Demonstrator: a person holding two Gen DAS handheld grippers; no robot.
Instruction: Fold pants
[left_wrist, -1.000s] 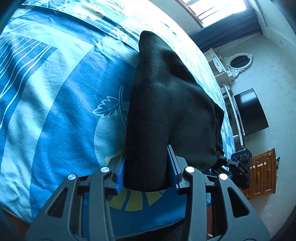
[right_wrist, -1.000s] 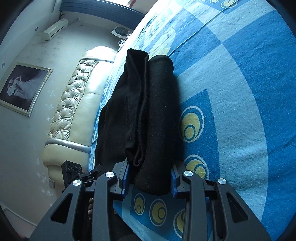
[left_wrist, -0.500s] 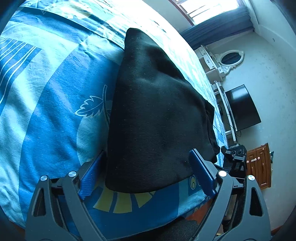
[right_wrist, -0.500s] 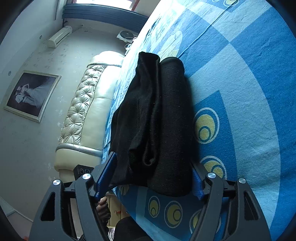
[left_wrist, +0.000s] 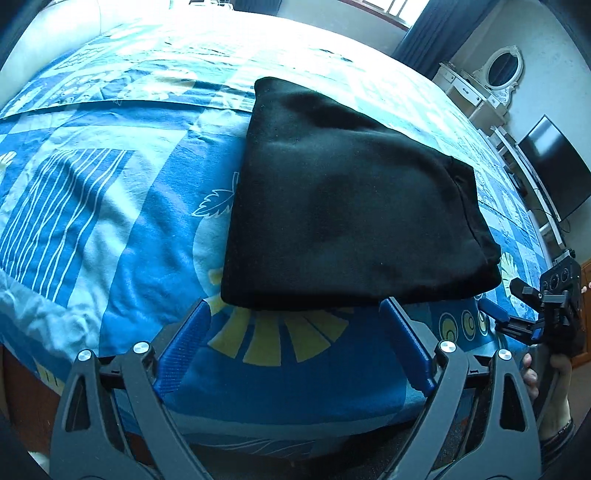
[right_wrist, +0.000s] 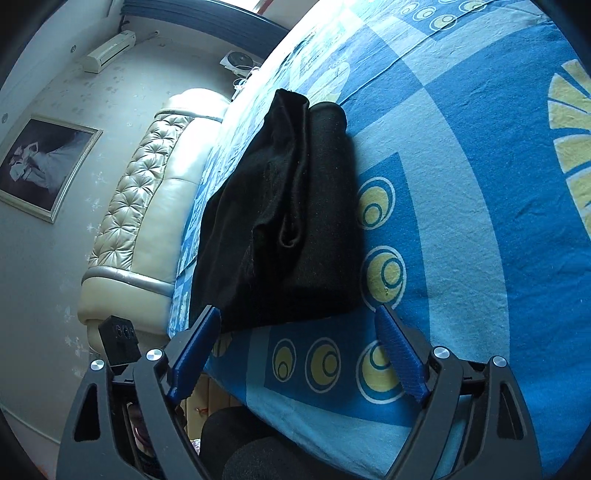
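Note:
The black pants (left_wrist: 343, 206) lie folded into a compact stack on the blue patterned bedspread (left_wrist: 110, 206). My left gripper (left_wrist: 293, 350) is open and empty, just in front of the stack's near edge and not touching it. The right wrist view shows the same stack (right_wrist: 288, 221) end on, with its layered folds. My right gripper (right_wrist: 297, 354) is open and empty, its blue pads (right_wrist: 400, 354) just short of the fabric. The right gripper also shows at the far right of the left wrist view (left_wrist: 546, 306).
A quilted cream headboard (right_wrist: 147, 206) runs along the bed's left side in the right wrist view. A white dresser with an oval mirror (left_wrist: 491, 81) and a dark television (left_wrist: 554, 166) stand past the bed. The bed's near edge (left_wrist: 295, 435) is just below my left gripper.
Both grippers were shut on the pants' near edge a second ago. They opened, let the stack go and drew back from it. The pants now rest flat on the bed.

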